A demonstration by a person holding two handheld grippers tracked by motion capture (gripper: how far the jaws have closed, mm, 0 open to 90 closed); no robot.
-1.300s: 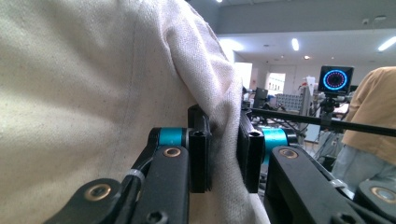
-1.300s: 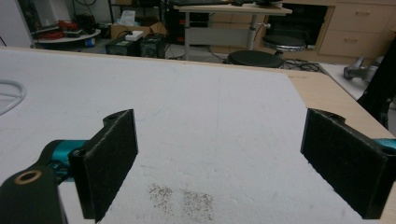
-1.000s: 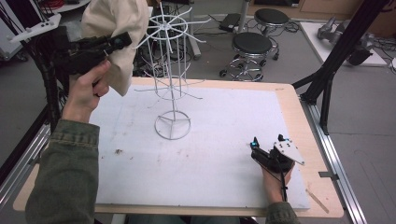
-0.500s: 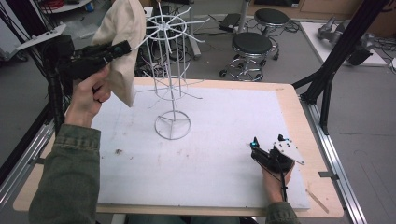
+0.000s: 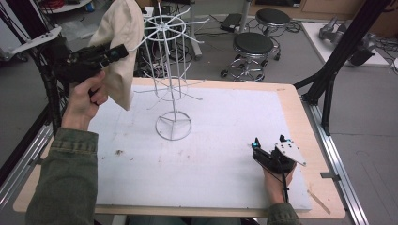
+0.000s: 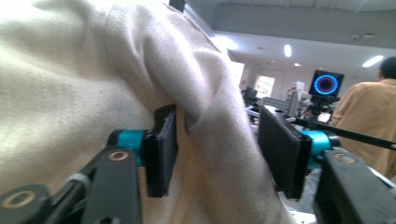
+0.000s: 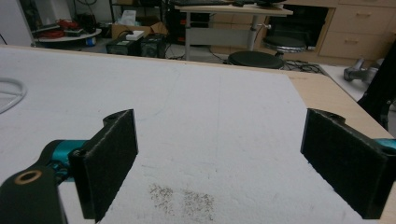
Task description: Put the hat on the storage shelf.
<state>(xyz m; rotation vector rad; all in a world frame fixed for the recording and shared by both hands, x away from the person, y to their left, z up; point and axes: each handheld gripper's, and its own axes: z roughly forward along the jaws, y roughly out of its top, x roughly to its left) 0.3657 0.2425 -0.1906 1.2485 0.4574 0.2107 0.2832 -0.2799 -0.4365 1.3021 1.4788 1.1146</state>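
A cream cloth cap (image 5: 119, 44) hangs high at the 11 o'clock corner of the table (image 5: 291, 101), draped against the top ring of the white wire rack (image 5: 171, 70), whose round base stands on the white mat (image 5: 206, 154) near the table's middle. My left gripper (image 5: 119, 50) is raised to it. In the left gripper view a thick fold of the cap (image 6: 140, 84) runs between the two black pads; the left pad (image 6: 161, 149) presses the cloth, while the right pad (image 6: 280, 149) stands a little off it, so the jaws look parted around the fold rather than clenched, and I cannot tell whether they grip it at all.

My right gripper (image 5: 268, 143) rests low at 4 o'clock, well apart from the rack, jaws wide and holding nothing; in its own view only mat (image 7: 210, 140) with a dark smudge (image 7: 182, 198) lies between them.

The risk, as I judge it: the cap may not be seated on a prong, and if I draw my left gripper away it could slide off and drop to the table. A snagged fold could also tug the light rack over, since nothing steadies its base.

No container stands on the table; the rack's other arms look bare.
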